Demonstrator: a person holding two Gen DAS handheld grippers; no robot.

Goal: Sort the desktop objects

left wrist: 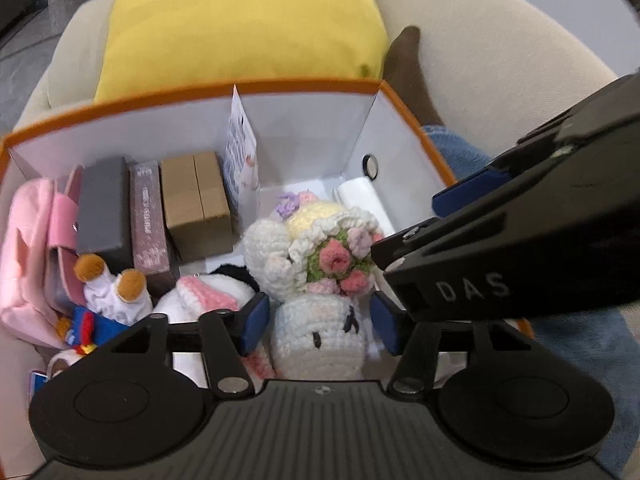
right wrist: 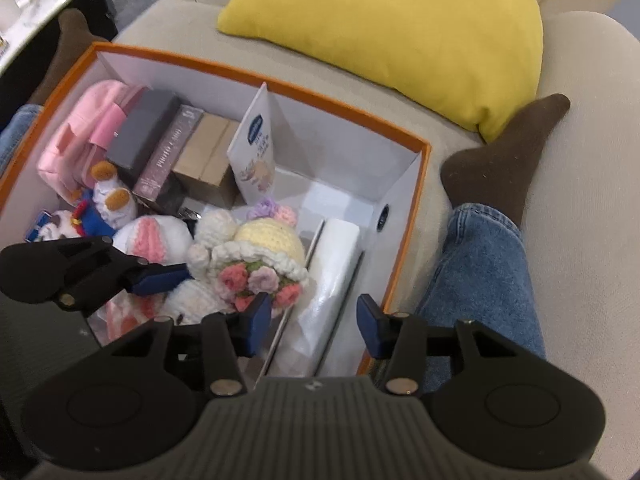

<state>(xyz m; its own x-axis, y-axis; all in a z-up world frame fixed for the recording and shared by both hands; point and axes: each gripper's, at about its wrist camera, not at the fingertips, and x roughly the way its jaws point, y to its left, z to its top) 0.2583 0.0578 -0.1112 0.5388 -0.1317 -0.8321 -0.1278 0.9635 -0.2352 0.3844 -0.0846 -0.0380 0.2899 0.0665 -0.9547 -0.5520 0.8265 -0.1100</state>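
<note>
Nearest, the left gripper [left wrist: 316, 322] was seen spread wide astride the crochet doll [left wrist: 320, 280], its pads clear of the yarn; the doll lay inside the orange box [right wrist: 424, 152], among plush toys [left wrist: 116, 288]. The right gripper [right wrist: 310, 322] stood parted and empty above the white roll [right wrist: 334, 280] beside the doll. A placing step was judged just completed; both tools would next need lifting clear for another item. Farther back, small cartons [left wrist: 196, 200] were lined along the box wall, with a yellow cushion [right wrist: 400, 28] beyond.
</note>
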